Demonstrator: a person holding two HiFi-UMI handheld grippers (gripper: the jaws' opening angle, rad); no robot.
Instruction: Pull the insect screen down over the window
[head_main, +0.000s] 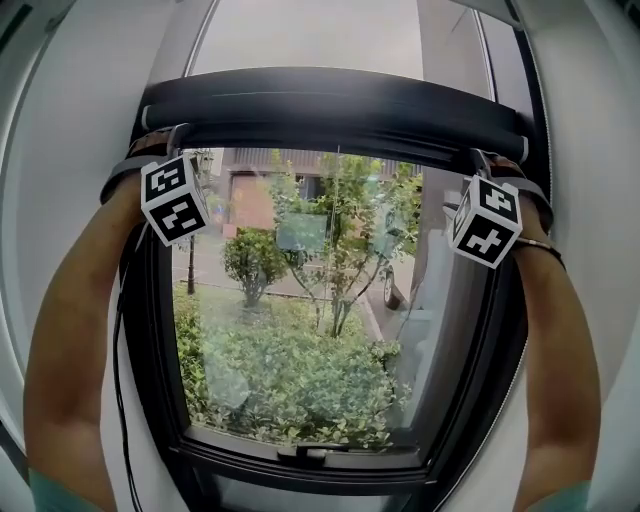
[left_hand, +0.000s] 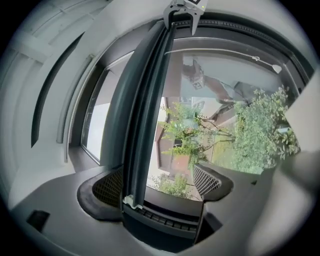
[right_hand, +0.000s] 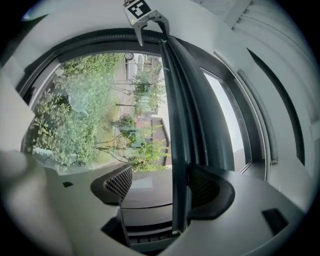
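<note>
The insect screen's dark, rounded pull bar (head_main: 340, 110) sits at the top of the black-framed window (head_main: 300, 468), with its long axis level across the frame. It runs through both gaps. The left gripper (left_hand: 157, 184) and right gripper (right_hand: 162, 187) each stand wide open around it, unclamped. The bar lies close to the pad away from the glass, with the glass-side pad well apart. Neither hand is nearer.
</note>
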